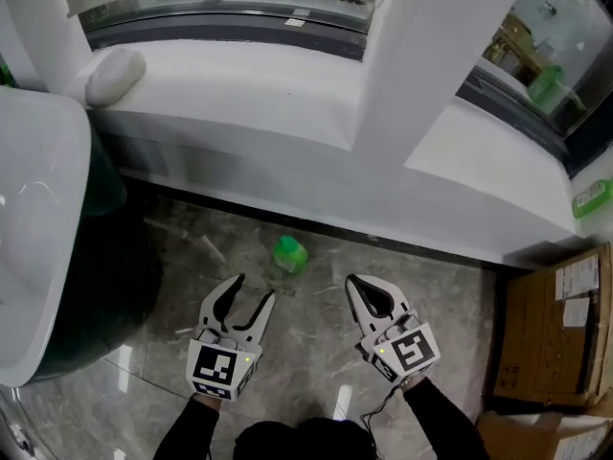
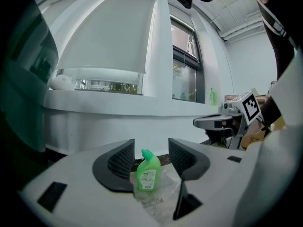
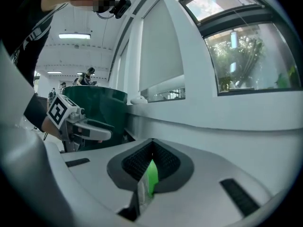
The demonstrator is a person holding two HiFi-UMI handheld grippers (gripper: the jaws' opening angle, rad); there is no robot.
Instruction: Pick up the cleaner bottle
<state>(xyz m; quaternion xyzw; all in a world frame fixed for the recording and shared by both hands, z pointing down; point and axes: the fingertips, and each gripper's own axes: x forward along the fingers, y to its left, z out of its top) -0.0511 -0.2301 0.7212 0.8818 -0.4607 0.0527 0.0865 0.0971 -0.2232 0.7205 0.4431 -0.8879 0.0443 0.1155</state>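
The cleaner bottle (image 1: 289, 254) is small and green and stands upright on the marbled floor, just in front of the white wall below the window sill. My left gripper (image 1: 251, 300) hangs open a little short of it and to its left, with nothing touching its pads. In the left gripper view the bottle (image 2: 148, 174) shows with its white label in the gap of that gripper (image 2: 151, 143). My right gripper (image 1: 359, 286) is shut and empty, to the right of the bottle. Through the slit below the tips of that gripper (image 3: 152, 143), a sliver of the green bottle (image 3: 151, 176) shows.
A white sill (image 1: 239, 113) juts out above the bottle, with a white lump (image 1: 115, 75) on it. A white basin (image 1: 38, 209) and a dark green bin (image 1: 124, 276) stand at the left. Cardboard boxes (image 1: 556, 333) sit at the right, with another green bottle (image 1: 594, 197) on the ledge above them.
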